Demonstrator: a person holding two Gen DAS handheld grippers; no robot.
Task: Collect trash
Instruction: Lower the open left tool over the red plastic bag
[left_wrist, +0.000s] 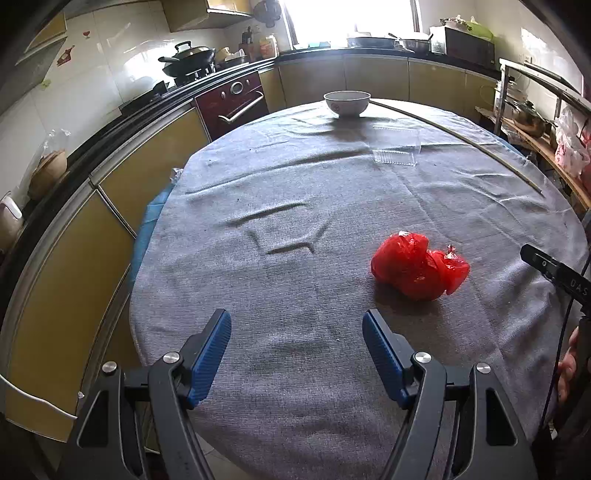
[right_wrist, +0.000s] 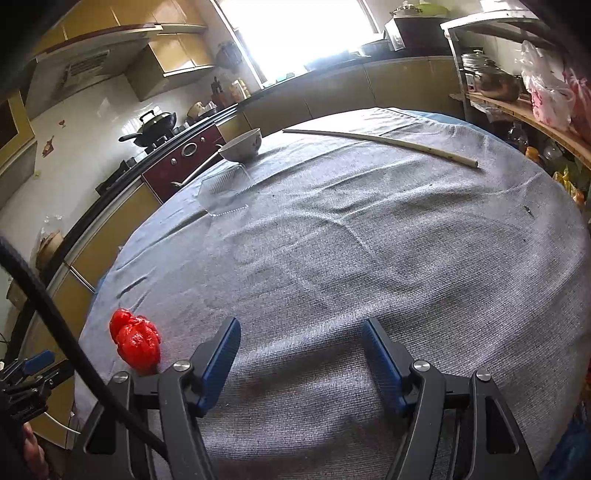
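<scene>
A crumpled red plastic bag (left_wrist: 419, 266) lies on the grey tablecloth (left_wrist: 295, 229), ahead and to the right of my left gripper (left_wrist: 296, 325), which is open and empty above the near edge. The bag also shows in the right wrist view (right_wrist: 136, 339), to the left of my right gripper (right_wrist: 301, 334), which is open and empty. A clear plastic box (left_wrist: 395, 151) lies farther back, also seen in the right wrist view (right_wrist: 225, 190). A long pale stick (right_wrist: 384, 146) lies at the far right of the table; it also shows in the left wrist view (left_wrist: 461, 138).
A white bowl (left_wrist: 347, 103) stands at the far table edge, also in the right wrist view (right_wrist: 242, 146). Kitchen counters with a wok (left_wrist: 188, 59) and a red oven (left_wrist: 232, 103) run along the left. A shelf with plastic bags (right_wrist: 550, 99) stands at the right.
</scene>
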